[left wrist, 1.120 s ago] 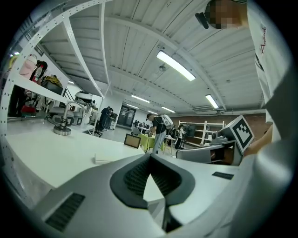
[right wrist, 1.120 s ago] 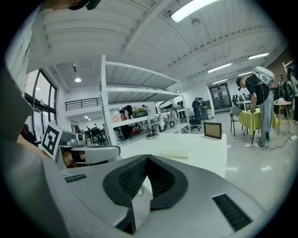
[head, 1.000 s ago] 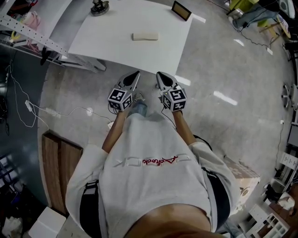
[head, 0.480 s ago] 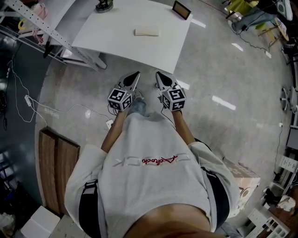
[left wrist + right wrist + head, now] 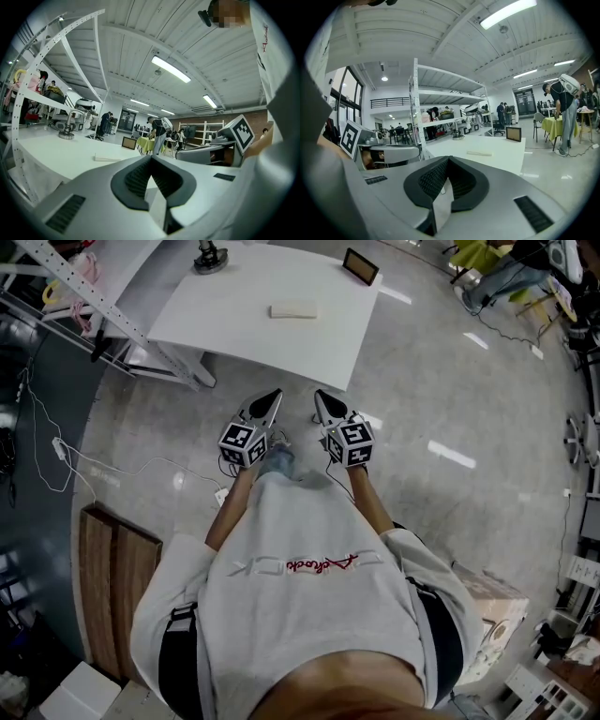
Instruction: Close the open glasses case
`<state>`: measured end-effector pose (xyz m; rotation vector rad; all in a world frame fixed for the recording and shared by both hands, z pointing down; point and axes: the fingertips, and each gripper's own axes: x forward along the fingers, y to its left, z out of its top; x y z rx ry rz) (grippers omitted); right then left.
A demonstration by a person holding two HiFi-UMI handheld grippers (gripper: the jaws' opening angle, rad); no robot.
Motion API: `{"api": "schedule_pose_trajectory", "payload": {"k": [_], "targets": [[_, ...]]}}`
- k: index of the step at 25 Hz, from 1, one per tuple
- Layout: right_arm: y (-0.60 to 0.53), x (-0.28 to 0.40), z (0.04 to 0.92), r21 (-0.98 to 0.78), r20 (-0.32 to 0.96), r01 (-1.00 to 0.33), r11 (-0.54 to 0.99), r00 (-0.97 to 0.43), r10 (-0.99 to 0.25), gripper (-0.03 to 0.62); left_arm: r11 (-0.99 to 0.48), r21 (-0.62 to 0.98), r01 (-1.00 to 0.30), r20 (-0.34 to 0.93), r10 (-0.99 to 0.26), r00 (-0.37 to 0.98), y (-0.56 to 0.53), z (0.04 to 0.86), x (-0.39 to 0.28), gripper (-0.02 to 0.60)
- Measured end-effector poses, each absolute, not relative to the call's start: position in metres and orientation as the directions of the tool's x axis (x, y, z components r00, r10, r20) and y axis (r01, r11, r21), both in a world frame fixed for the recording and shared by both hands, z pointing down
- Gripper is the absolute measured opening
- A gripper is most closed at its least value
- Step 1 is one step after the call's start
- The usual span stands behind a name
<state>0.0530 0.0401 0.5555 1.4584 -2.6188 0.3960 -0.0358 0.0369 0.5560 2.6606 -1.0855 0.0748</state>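
Observation:
A pale, flat glasses case point(image 5: 292, 309) lies near the middle of the white table point(image 5: 234, 329); whether it is open is too small to tell. It also shows as a thin slab in the left gripper view point(image 5: 108, 158) and the right gripper view point(image 5: 479, 153). Both grippers are held side by side in front of the person's chest, over the floor and short of the table's near edge. The left gripper point(image 5: 272, 396) point(image 5: 150, 157) has its jaws together with nothing between them. The right gripper point(image 5: 320, 396) point(image 5: 447, 160) is likewise shut and holds nothing.
A small dark framed picture point(image 5: 361, 265) and a black round stand point(image 5: 210, 257) sit at the table's far side. A white metal rack point(image 5: 75, 298) stands left of the table. A cable point(image 5: 112, 470), a wooden board point(image 5: 111, 587) and a cardboard box point(image 5: 487, 601) lie on the floor.
The table and case have shifted slightly up and away in the head view. Both grippers stay shut and in the same pose before the chest.

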Motion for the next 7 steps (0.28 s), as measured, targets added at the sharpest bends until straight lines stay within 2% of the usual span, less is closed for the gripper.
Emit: {"api": "schedule_pose_trajectory", "payload": {"k": [7], "targets": [[0.051,0.051,0.557,-0.159,0.226,-0.842,0.515,-0.539,-0.811,0.015,-0.690,0.216,-0.691,0.143,-0.678,0.721,0.045,0.556,-0.030,0.028]]}}
